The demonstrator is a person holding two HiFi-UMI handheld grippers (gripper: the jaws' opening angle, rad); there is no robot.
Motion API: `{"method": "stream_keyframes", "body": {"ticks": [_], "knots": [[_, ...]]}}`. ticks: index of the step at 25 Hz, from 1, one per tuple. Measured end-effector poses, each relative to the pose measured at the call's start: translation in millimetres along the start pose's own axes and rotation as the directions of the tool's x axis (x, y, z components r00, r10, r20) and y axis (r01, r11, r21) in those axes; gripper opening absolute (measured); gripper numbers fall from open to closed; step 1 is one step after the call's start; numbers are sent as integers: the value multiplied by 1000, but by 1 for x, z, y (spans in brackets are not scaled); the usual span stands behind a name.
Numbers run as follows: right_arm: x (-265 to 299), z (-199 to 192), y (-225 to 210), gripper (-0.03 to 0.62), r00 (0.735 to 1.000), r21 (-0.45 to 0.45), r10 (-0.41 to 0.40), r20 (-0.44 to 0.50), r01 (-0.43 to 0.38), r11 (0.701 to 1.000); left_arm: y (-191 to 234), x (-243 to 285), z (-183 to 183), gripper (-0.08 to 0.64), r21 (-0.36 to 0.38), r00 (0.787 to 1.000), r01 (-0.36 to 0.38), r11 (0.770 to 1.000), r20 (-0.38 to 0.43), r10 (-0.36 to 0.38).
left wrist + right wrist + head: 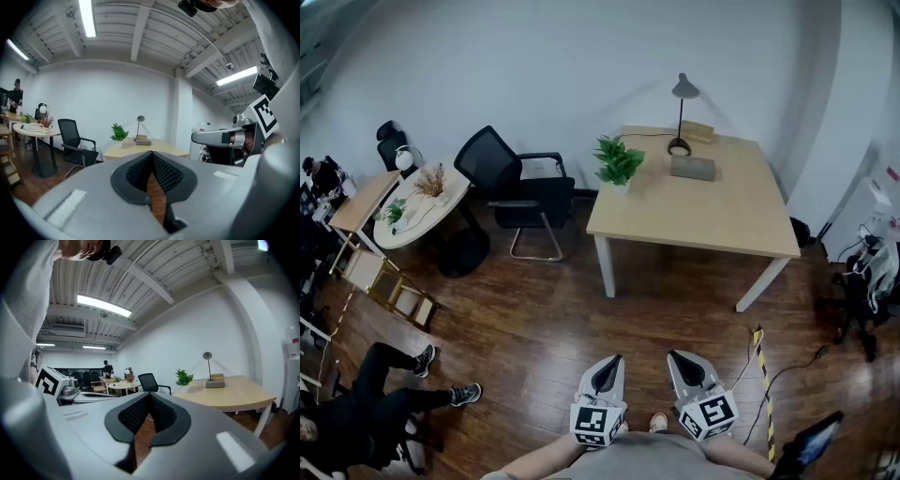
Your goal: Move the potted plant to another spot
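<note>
The potted plant (618, 162), green leaves in a small white pot, stands at the far left corner of the light wooden table (722, 211). It also shows small in the left gripper view (118, 133) and the right gripper view (183, 378). My left gripper (606, 367) and right gripper (683, 363) hover side by side over the wooden floor near me, well short of the table. Both are shut with nothing between the jaws.
A black desk lamp (681, 112) and a grey box (693, 168) sit on the table behind the plant. A black office chair (514, 187) stands left of the table, a round white table (417, 202) farther left. A person sits on the floor (384, 394). Cables and yellow-black tape (763, 375) lie at right.
</note>
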State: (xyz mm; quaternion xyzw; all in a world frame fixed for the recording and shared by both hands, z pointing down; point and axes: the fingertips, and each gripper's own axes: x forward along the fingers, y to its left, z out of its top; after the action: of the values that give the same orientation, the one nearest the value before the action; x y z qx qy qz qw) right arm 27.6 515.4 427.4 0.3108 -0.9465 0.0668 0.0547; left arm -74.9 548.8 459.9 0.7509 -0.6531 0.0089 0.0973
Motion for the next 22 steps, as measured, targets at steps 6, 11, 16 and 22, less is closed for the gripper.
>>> {"method": "stream_keyframes", "body": {"ticks": [6, 11, 16, 22], "knots": [[48, 1, 9, 6, 1000, -20, -4, -4, 4, 1000, 44, 20, -1, 0, -16, 1000, 17, 1000, -3, -17], [62, -7, 0, 6, 999, -5, -22, -34, 22, 1000, 57, 30, -15, 0, -46, 999, 10, 999, -42, -12], [98, 0, -24, 6, 1000, -2, -8, -14, 8, 1000, 83, 63, -8, 0, -35, 999, -28, 999, -42, 27], [158, 9, -86, 6, 1000, 18, 26, 5, -27, 999, 107, 141, 8, 0, -1, 997, -67, 998, -46, 67]]}}
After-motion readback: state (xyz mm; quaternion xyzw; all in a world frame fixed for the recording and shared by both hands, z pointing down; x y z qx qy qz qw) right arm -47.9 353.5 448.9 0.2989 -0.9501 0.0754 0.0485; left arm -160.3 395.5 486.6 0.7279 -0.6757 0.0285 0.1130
